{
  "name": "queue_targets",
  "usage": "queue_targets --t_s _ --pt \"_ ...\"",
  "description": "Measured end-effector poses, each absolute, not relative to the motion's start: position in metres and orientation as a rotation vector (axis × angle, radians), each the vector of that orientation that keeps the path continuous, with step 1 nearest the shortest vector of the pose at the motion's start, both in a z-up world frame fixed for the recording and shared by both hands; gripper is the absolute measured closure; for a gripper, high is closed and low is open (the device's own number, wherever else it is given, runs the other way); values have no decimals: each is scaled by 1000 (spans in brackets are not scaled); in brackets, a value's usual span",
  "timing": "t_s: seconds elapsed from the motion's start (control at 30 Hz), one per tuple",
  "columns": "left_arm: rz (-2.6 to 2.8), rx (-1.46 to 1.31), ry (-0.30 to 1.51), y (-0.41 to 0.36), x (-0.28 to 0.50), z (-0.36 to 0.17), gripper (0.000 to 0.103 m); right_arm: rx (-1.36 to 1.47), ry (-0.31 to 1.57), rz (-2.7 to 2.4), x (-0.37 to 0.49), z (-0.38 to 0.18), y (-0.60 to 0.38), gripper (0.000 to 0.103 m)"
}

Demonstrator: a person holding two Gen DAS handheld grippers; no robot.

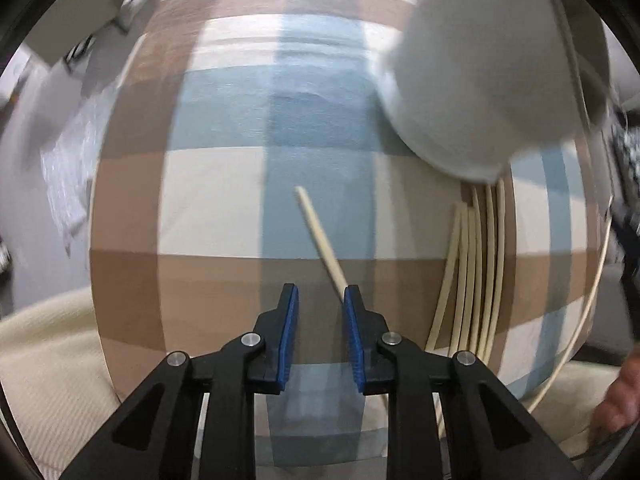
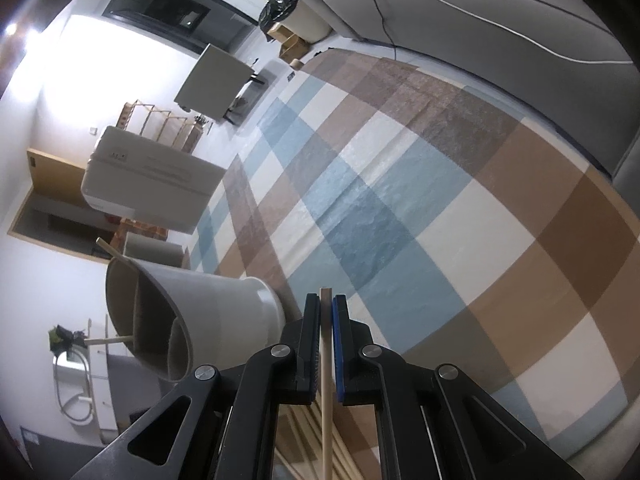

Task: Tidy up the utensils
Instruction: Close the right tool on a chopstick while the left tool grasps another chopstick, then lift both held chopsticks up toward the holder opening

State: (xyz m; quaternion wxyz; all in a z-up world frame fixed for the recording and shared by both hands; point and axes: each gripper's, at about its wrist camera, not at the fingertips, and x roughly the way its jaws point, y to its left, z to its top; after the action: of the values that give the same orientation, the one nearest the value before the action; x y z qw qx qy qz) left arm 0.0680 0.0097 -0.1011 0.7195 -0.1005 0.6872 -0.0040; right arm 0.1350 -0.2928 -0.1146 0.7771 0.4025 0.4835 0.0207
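Two grippers over a checked rug, each with a chopstick at its fingertips.

The right gripper (image 2: pixel 327 300) is clamped on a chopstick (image 2: pixel 326 364), its lower end cut off by the frame. The left gripper (image 1: pixel 320 294) has a gap between its pads; a loose chopstick (image 1: pixel 320 236) meets its right pad, the contact hidden. Beyond lie more chopsticks (image 1: pixel 476 276) on the rug (image 1: pixel 216 204), partly covered by the blurred grey holder (image 1: pixel 480 80), which has dividers inside.
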Motion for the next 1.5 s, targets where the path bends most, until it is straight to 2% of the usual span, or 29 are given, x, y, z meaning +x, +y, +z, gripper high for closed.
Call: queue_targets --t_s 0.07,0.1,0.13,0.4,0.47,0.5,0.53,0.63,0.67,0.87,1.0,1.3,1.5 --pt "16 -280 1502 20 69 -99 75 864 1044 49 136 -114 -290 98" --pt "28 -306 1492 24 68 -99 65 864 1043 51 137 -114 -289 98" --pt "34 -321 1490 33 71 -99 62 866 1044 52 137 -114 -289 98" --pt "59 -278 1463 31 103 -111 62 831 1049 60 139 -113 -285 98" --pt "62 -267 1458 26 104 -111 63 830 1046 56 138 -114 -286 98" --pt "65 -231 1453 22 106 -112 67 833 1042 60 138 -115 -286 98" --pt "74 -195 1450 18 105 -109 77 832 1041 59 138 -115 -286 98" --pt "86 -126 1439 10 106 -108 98 828 1055 57 139 -119 -285 98" --pt "89 -136 1438 9 106 -107 100 832 1062 56 139 -121 -284 98" --pt "90 -227 1420 21 108 -104 103 830 1078 61 141 -124 -278 98" --pt "71 -273 1344 21 109 -87 103 788 1041 78 141 -112 -271 98" --pt "-24 -308 1135 15 93 -35 103 610 802 190 123 -60 -244 98" --pt "-103 -236 1041 13 84 -15 103 523 734 205 110 -33 -227 98"
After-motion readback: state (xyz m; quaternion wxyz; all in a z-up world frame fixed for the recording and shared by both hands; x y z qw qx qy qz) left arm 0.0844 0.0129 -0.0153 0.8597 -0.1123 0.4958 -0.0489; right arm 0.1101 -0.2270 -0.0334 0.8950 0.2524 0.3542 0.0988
